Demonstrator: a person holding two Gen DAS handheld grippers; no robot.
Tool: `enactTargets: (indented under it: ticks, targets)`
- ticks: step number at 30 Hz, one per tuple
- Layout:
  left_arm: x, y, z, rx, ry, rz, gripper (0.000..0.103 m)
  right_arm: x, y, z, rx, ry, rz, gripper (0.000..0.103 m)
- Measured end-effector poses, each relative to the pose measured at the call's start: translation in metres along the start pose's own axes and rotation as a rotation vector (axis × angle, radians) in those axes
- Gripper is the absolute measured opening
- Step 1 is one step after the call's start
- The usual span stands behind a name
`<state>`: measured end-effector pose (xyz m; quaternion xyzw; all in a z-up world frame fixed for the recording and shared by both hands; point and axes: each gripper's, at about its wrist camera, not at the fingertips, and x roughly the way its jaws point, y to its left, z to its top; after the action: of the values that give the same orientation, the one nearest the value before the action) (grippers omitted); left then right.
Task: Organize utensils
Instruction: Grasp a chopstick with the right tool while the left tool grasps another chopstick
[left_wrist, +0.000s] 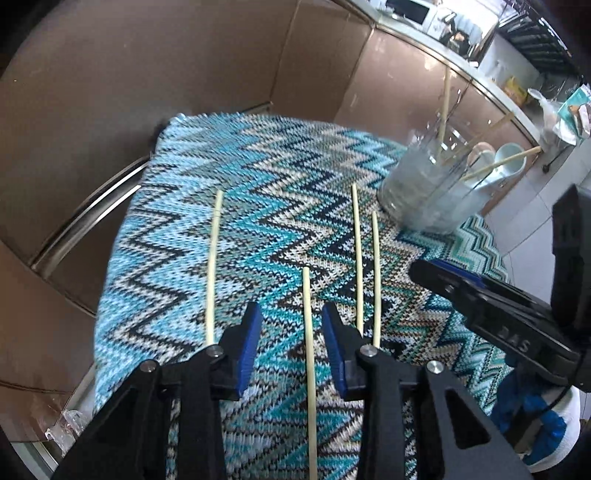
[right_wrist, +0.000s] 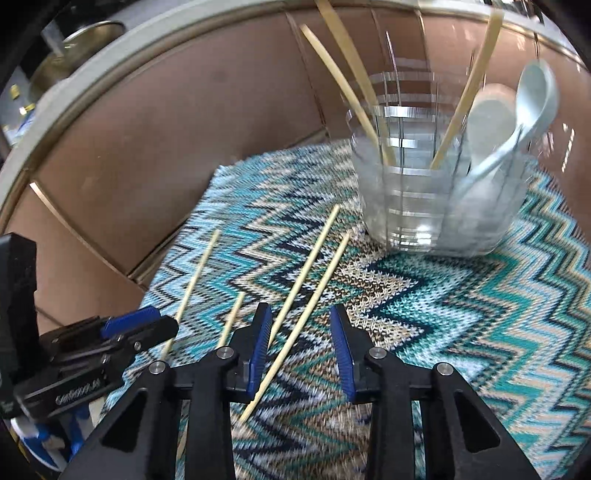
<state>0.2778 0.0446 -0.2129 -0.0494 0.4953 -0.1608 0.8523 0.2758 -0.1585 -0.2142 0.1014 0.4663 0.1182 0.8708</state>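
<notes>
Both tongs, left (left_wrist: 291, 336) and right (right_wrist: 301, 341), gape, each straddling a thin pale bamboo chopstick (left_wrist: 308, 354) lying flat; a rushed pinch could roll it aside. Blurred clear glass utensil jar (right_wrist: 424, 206) probably upright.

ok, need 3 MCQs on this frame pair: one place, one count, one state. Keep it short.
1. Where does the glass jar stand?
A. on the zigzag cloth
B. on the counter
C. in a drawer

2. How many chopsticks lie loose on the cloth?
A. two
B. four
C. six

3. How are the left gripper jaws?
A. shut on a spoon
B. open around a chopstick
C. shut, empty

Key: 1 A, the jar's base rests on the knit cloth. 2 B, four sticks lie flat in the left wrist view. 3 B, blue pads stand apart either side of the stick.
</notes>
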Motion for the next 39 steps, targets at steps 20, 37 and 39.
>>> enactTargets:
  ticks: [20,37,39]
  targets:
    - [0.06,-0.018,0.019,0.07,0.191,0.081,0.006,0.065,-0.011,0.028,0.006,0.097,-0.046,0.011]
    - [-0.038,-0.03,-0.007,0.032,-0.072,0.078,0.005,-0.052,-0.004,-0.001,-0.093,-0.111,0.136,0.005]
    - [-0.055,-0.033,-0.012,0.027,-0.112,0.068,0.004,-0.071,-0.001,-0.007,-0.121,-0.143,0.136,0.005]
